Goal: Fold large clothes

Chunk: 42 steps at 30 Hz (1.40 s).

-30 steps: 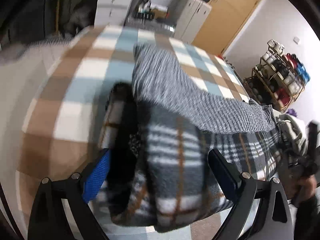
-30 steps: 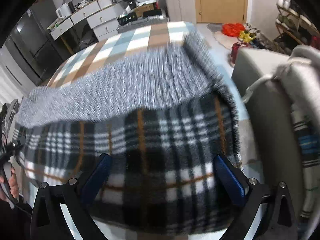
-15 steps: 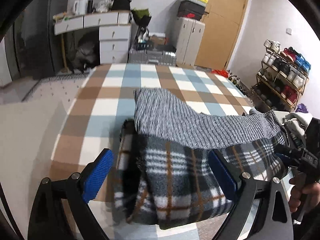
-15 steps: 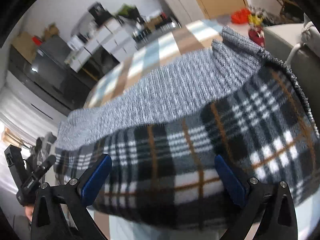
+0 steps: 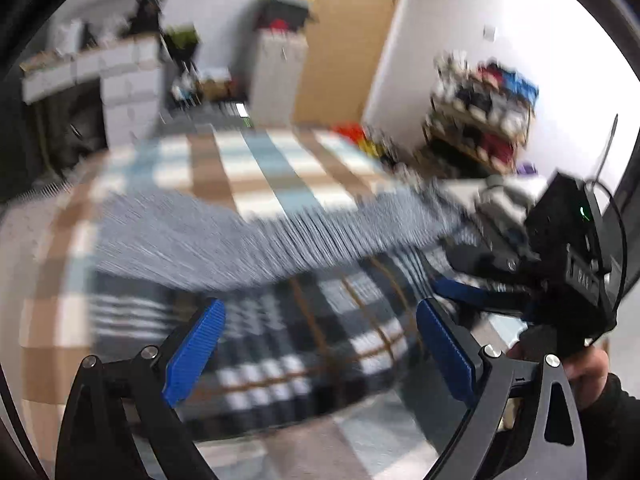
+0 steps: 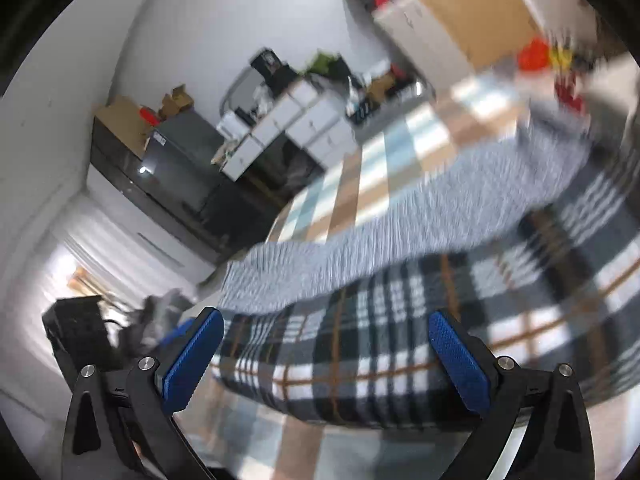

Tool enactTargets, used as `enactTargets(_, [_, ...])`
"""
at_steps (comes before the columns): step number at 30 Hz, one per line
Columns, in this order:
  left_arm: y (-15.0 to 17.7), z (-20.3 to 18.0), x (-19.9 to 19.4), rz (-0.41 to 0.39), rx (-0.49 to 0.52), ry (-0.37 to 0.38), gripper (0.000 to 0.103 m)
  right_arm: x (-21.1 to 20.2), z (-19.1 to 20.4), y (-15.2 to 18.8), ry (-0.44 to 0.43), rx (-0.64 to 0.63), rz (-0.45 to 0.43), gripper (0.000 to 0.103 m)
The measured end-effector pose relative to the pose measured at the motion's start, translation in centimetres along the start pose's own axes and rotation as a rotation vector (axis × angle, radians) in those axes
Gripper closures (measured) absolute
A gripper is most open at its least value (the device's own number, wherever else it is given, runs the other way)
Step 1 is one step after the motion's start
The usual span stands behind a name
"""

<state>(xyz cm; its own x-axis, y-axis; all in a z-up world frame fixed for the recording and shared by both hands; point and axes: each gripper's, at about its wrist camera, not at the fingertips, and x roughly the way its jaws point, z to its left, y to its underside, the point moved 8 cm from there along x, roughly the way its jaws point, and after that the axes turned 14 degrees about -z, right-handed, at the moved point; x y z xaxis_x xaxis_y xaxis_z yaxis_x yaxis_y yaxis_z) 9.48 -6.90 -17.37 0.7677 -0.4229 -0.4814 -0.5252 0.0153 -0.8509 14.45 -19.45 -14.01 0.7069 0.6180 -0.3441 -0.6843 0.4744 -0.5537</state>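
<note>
A folded plaid garment (image 6: 360,352) lies on the near part of a checked bed cover (image 5: 256,176), with a grey knit garment (image 5: 248,240) draped across its far edge. The left gripper (image 5: 318,354) and right gripper (image 6: 326,356) hang above the stack, fingers spread wide and holding nothing. Both views are blurred. The fold on this stack looks finished; the next move likely calls for picking a fresh hem or another piece to fold.
</note>
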Motion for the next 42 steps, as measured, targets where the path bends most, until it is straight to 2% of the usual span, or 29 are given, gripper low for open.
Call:
enactTargets(3, [2.2,1.5,3.4,0.127,-0.036,-0.093,0.009,0.4,-0.9,0.2,-0.008,0.013,0.008,0.0])
enactTargets(11, [2.5,2.1,4.7,0.135,0.001,-0.156,0.006,1.1,-0.9,1.6,0.065,-0.089,0.079,0.0])
enactTargets(15, [0.8,1.7,1.6,0.069,-0.073,-0.083,0.006,-1.0,-0.1,0.5,0.019,-0.058,0.043,0.003])
enactTargets(18, [-0.4,3.5,-1.1,-0.013,-0.076,-0.124,0.006,-5.8,0.0,-3.4,0.002,-0.088,-0.165,0.001])
enactTargets(20, [-0.6,5.1,-1.7,-0.017,-0.131,-0.105,0.006,-8.0,-2.2,-5.0,0.047,-0.041,-0.23,0.0])
enactTargets(22, [-0.2,6.6,-1.3,-0.003,-0.174,-0.084,0.006,-8.3,-5.5,-5.3,0.098,0.062,-0.214,0.0])
enactTargets(24, [1.1,7.3,-0.2,0.058,-0.163,-0.088,0.007,-7.1,-8.6,-4.4,0.138,0.157,-0.135,0.0])
enactTargets(25, [1.6,7.3,0.3,0.08,-0.153,-0.084,0.007,-6.5,-9.6,-3.8,0.129,0.198,-0.098,0.0])
enactTargets(26, [1.6,7.1,0.7,0.08,-0.14,-0.084,0.007,-6.3,-10.3,-3.7,0.099,0.231,-0.105,0.0])
enactTargets(29, [1.4,6.9,0.6,0.073,-0.152,-0.065,0.007,-6.7,-10.5,-4.0,0.081,0.256,-0.108,0.0])
enactTargets(32, [0.4,7.5,-0.4,0.037,-0.288,-0.021,0.007,-7.4,-10.2,-4.0,0.077,0.233,-0.11,0.0])
enactTargets(34, [-0.5,6.8,-1.7,0.006,-0.331,0.011,0.006,-9.2,-9.6,-4.4,0.114,0.244,-0.135,0.0])
enactTargets(36, [-1.4,5.0,-3.2,-0.046,-0.287,0.044,0.006,-11.6,-8.4,-4.8,0.078,0.268,-0.198,0.0])
enactTargets(38, [-1.9,2.8,-3.8,-0.072,-0.222,0.082,0.006,-14.2,-8.0,-4.8,0.095,0.241,-0.26,0.0])
enactTargets(40, [-2.0,0.2,-3.8,-0.073,-0.142,0.133,0.006,-15.4,-8.5,-3.9,0.13,0.238,-0.266,0.0])
enactTargets(42, [-1.7,-2.6,-3.1,-0.047,-0.084,0.176,0.006,-15.5,-9.5,-2.6,0.166,0.28,-0.224,0.0])
